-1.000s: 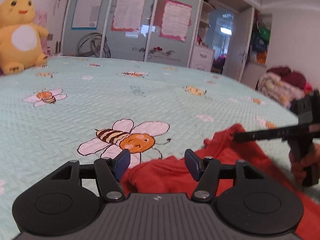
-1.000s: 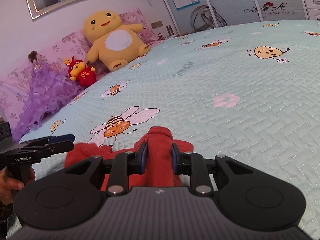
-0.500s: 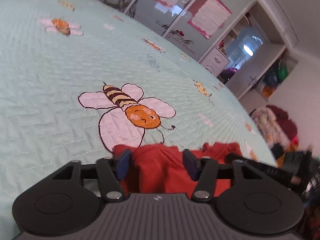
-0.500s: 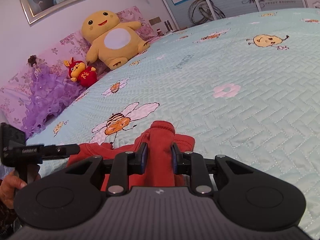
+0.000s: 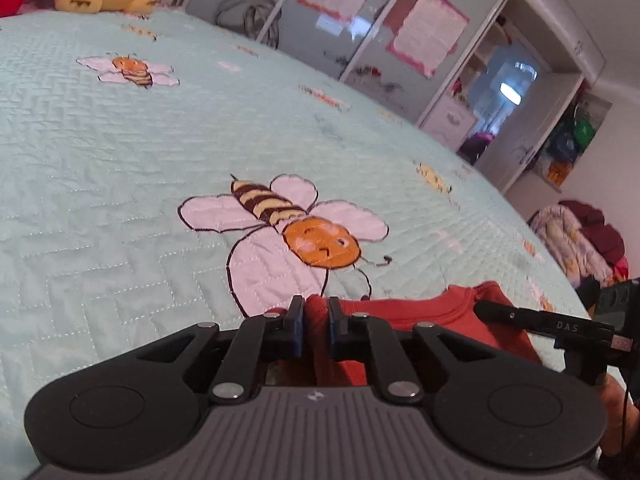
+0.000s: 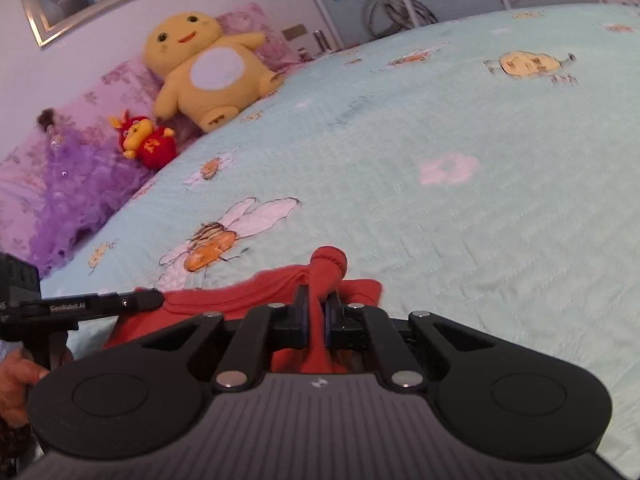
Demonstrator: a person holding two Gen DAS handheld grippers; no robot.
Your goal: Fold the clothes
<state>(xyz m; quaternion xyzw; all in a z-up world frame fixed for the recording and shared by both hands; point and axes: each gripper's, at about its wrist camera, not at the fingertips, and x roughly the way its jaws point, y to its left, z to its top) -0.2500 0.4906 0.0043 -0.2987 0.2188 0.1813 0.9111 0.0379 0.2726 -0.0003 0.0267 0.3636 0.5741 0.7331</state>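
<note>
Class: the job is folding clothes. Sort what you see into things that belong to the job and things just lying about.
Belonging to the job:
red garment
left gripper, shut on it
right gripper, shut on it

Just lying about:
yellow plush toy
small red plush toy
purple frilly item
clothes pile beyond the bed

The red garment (image 5: 424, 316) lies on the pale green quilted bed (image 5: 120, 184), just below a stitched bee. It is soft knit cloth with a ribbed edge. One bunched fold is pinched in the left claw (image 5: 316, 326); another, rising to a rounded knob, is pinched in the right claw (image 6: 316, 320). Between them the cloth stretches in a shallow sag.
</note>
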